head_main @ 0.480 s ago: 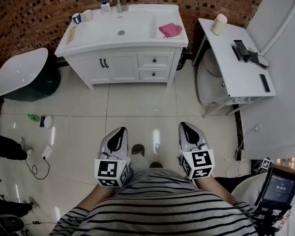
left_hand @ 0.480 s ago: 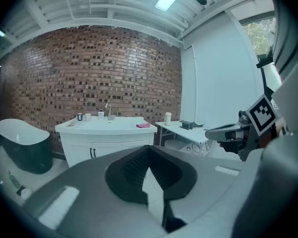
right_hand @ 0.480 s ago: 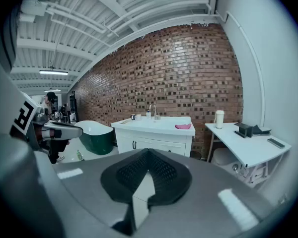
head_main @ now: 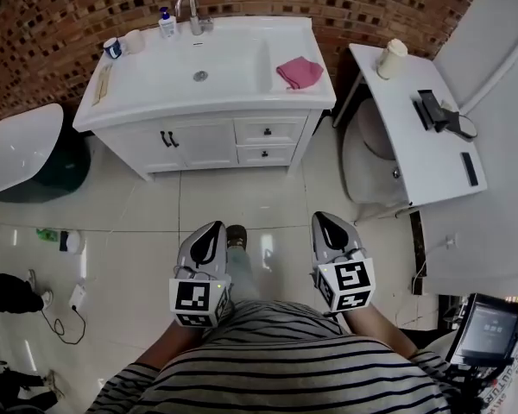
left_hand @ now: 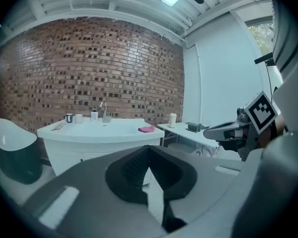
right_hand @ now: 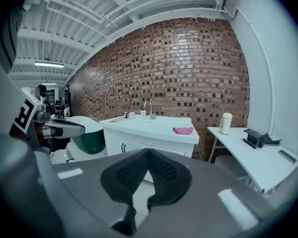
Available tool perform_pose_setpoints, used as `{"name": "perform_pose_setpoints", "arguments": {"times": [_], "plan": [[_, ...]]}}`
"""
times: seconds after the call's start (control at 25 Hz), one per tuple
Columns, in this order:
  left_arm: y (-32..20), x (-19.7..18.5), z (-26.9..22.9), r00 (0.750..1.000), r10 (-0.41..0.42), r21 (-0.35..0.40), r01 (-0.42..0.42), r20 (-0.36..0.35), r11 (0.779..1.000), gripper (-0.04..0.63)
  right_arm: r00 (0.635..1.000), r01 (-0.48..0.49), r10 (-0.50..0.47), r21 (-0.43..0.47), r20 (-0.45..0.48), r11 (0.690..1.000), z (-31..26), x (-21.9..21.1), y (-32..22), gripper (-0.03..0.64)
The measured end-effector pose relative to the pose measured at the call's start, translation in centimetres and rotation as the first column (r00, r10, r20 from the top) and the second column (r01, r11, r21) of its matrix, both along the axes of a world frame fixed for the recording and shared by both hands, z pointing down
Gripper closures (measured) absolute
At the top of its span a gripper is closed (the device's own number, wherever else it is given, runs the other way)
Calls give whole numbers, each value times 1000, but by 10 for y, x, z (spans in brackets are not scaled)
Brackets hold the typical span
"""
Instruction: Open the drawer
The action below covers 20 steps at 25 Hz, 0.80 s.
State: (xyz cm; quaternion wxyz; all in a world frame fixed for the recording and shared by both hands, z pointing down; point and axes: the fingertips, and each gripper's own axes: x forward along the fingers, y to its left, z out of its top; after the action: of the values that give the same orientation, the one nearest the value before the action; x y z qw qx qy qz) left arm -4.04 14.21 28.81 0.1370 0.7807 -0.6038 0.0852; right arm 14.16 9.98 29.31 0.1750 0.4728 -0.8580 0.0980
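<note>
Jaws shut and empty on my left gripper [head_main: 209,234] and right gripper [head_main: 329,227] — I should step up to the faraway sink cabinet [head_main: 203,142], then open them for the drawer [head_main: 269,130] on its right side.

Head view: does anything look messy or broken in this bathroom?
Nothing looks broken or spilled. Only small clutter: a crumpled pink cloth lies on the vanity, and a green thing and a white plug lie loose on the floor.
</note>
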Motion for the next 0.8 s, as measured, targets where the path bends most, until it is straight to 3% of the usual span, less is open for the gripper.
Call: {"name": "perform_pose_setpoints", "arguments": {"times": [0.44, 0.64, 0.8], "plan": [[-214, -87, 18, 986, 164, -91, -163, 10, 983, 580, 999, -51, 51, -106, -6, 993, 44, -90, -194, 615], [-262, -92, 60, 983, 180, -136, -173, 41, 976, 580, 998, -46, 35, -189, -61, 981, 106, -105, -248, 615], [-281, -86, 104, 987, 162, -174, -160, -3, 972, 580, 995, -78, 61, -205, -84, 976, 165, -107, -281, 615]]}}
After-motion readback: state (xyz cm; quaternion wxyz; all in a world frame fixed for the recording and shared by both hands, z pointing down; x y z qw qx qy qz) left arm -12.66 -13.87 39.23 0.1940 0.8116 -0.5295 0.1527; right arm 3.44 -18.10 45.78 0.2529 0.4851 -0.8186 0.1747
